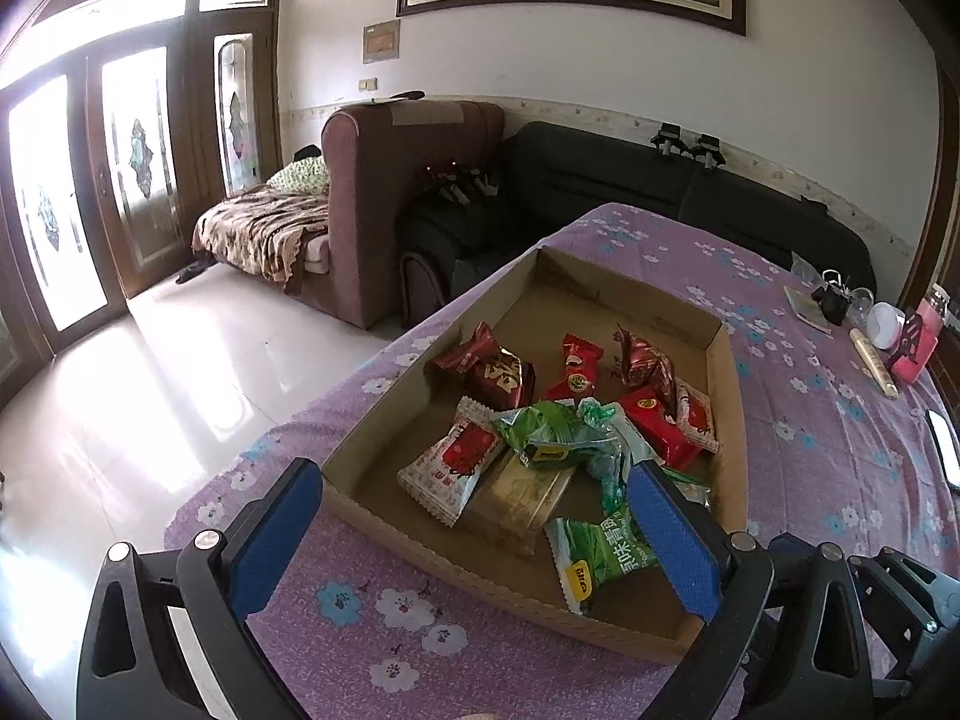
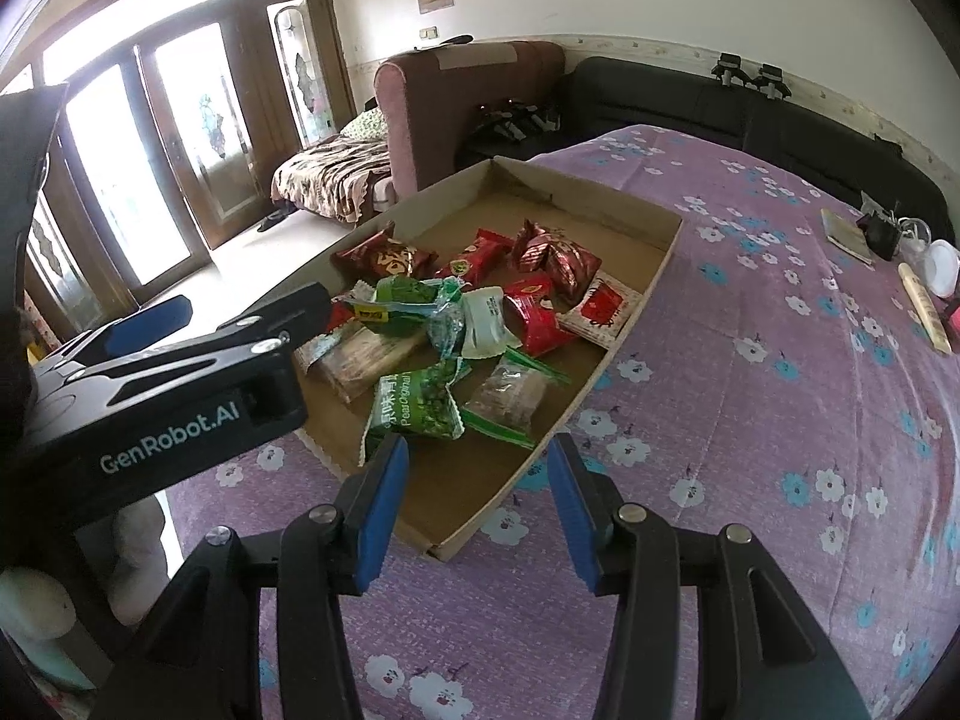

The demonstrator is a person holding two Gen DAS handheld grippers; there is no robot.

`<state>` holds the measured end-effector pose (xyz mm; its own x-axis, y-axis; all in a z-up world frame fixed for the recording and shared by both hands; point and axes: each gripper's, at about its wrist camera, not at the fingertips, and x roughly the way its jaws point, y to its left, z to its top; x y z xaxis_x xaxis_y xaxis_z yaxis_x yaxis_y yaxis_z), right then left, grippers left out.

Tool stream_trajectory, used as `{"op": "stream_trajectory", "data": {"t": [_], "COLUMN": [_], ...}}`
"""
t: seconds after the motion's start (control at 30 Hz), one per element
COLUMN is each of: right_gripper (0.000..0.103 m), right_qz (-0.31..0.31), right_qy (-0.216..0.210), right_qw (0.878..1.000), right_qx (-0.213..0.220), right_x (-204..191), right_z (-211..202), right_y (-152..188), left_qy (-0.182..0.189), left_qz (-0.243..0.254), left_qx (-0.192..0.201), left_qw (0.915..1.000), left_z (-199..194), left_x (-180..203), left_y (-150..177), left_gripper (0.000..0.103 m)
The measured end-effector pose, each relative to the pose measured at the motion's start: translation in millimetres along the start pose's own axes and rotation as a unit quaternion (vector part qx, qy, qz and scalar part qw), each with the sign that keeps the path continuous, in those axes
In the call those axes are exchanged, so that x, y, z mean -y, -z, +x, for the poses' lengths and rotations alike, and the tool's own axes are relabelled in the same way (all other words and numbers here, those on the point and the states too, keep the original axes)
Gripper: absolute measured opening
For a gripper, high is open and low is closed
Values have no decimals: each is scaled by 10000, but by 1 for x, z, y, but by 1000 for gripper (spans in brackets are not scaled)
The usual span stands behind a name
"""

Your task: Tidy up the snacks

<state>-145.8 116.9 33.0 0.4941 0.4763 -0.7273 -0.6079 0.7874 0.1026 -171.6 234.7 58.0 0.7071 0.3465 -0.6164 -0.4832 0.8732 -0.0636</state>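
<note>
A shallow cardboard tray (image 1: 354, 438) (image 2: 654, 264) lies on the purple flowered tablecloth (image 1: 840, 420). It holds several snack packets: red ones (image 1: 573, 369) at the back, green pea packets (image 1: 594, 552) (image 2: 420, 402) and a clear-wrapped bar (image 2: 507, 390) at the front. My left gripper (image 1: 474, 528) is open and empty, its blue fingers straddling the tray's near corner. My right gripper (image 2: 477, 480) is open and empty, just short of the tray's near edge. The left gripper also shows in the right wrist view (image 2: 246, 312) above the tray's left side.
Small items stand at the table's far right: a white round object (image 1: 885, 324), a pink holder (image 1: 915, 348), a cream stick (image 1: 873, 363), a black clip (image 1: 834, 300). A phone (image 1: 945, 447) lies at the right edge. Sofas (image 1: 600, 180) and tiled floor lie beyond the table.
</note>
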Motion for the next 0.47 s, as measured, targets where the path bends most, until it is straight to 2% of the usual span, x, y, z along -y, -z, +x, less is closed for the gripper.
{"op": "stream_trajectory", "data": {"t": [0.33, 0.47], "right_gripper": [48, 48], "right_qz": [-75, 6], "right_qy": [-11, 4], "right_qw": [10000, 10000], "right_qx": [3, 82], "right_x": [-6, -2], "right_z": [-1, -7], "right_y": [0, 0], "left_qy": [28, -61], "left_qz": [-14, 194], "left_qx": [34, 164], "left_qw": [10000, 9997], "left_z": [0, -8], "left_x": [-2, 4], "left_y": [0, -4], "left_gripper": [103, 103]}}
